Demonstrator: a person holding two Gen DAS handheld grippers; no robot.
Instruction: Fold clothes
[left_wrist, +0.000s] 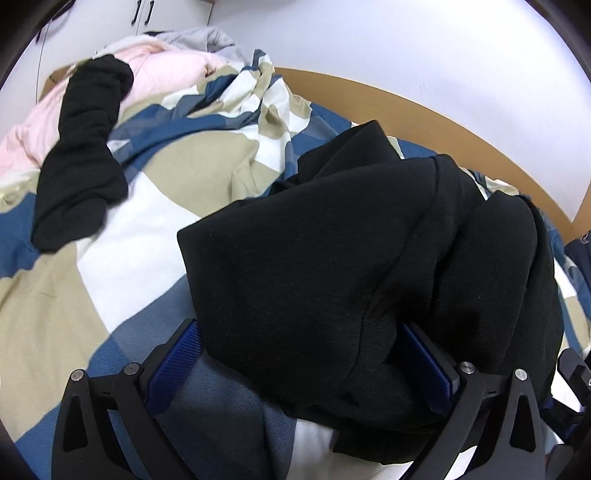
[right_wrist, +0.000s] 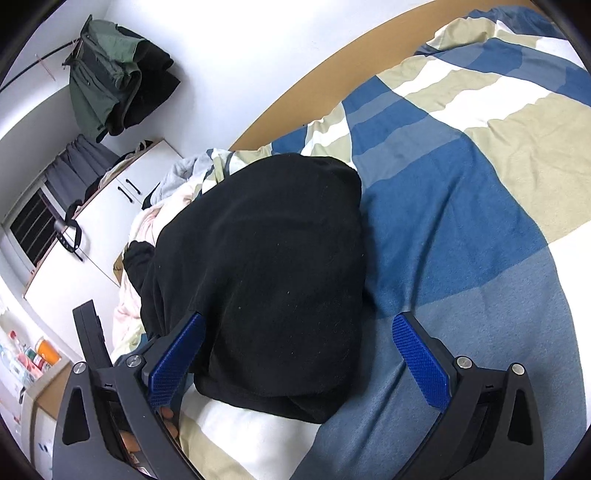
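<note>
Black fleece-like cloth filled the middle of both views: a thick dark garment (left_wrist: 332, 258) lay bundled on the checked blue, beige and white bed cover (left_wrist: 155, 229), doubled over on itself into a rounded heap with loose lobes and a trailing edge near the camera. From the right wrist the same bundle (right_wrist: 266, 273) looked compact, its top smooth and its near edge tucked under. The left gripper (left_wrist: 317, 365) stood with its blue pads wide apart, straddling the near hem; cloth draped over the right pad but nothing was pinched. The right gripper (right_wrist: 299, 354) was likewise spread, its left pad against the bundle's flank, the other over bare cover. Farther up the bed a second long black knitted piece (left_wrist: 81, 158) lay stretched out and rumpled beside a pale pink crumpled garment (left_wrist: 155, 70) and a grey one (left_wrist: 199, 40), none of them folded. By my judgement the dark garment was partly folded at best, lumpy rather than flat, and the heap behind remained to be done, so much of the work seemed left
</note>
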